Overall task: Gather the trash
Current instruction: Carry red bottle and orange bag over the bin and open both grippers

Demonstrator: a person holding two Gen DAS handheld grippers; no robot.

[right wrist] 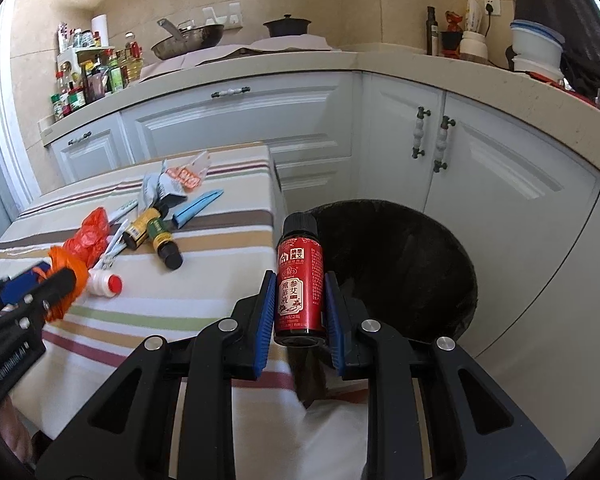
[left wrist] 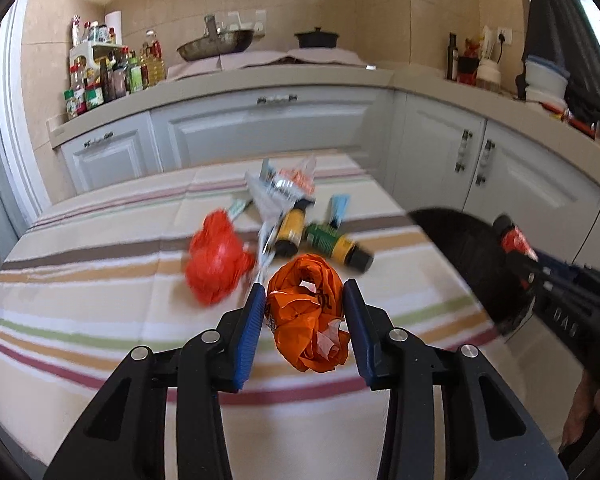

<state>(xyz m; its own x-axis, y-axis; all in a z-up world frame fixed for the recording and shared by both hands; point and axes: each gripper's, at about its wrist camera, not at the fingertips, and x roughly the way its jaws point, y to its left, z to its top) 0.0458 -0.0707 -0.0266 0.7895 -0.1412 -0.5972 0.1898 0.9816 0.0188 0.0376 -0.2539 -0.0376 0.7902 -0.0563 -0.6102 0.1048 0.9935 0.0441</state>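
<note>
Here, the right gripper (right wrist: pixel 299 280) is clenched on a small red bottle (right wrist: pixel 300 280), held upright at the near rim of the black-lined bin (right wrist: pixel 420 248) beside the table, while the left gripper (left wrist: pixel 305 300) is closed around a crumpled orange bag (left wrist: pixel 306 308) above the striped tablecloth (left wrist: pixel 100 280). Just beyond on the cloth lie a red plastic bag (left wrist: pixel 216 256), a white bottle with a red cap (right wrist: pixel 106 282), and two amber bottles with green and yellow labels (right wrist: pixel 156 232); farther back sit a silvery foil wrapper (right wrist: pixel 160 188) and a blue paper sleeve (right wrist: pixel 198 206). The kitchen counter (right wrist: pixel 300 62) with a wok (right wrist: pixel 188 40) closes the scene. The step in hand appears to be dropping the red bottle: it would go best carried farther over the middle of the bin's mouth before the fingers part, since at the rim it could tip onto the floor. The orange bag looks light, so it likely wants a low release well inside the liner
</note>
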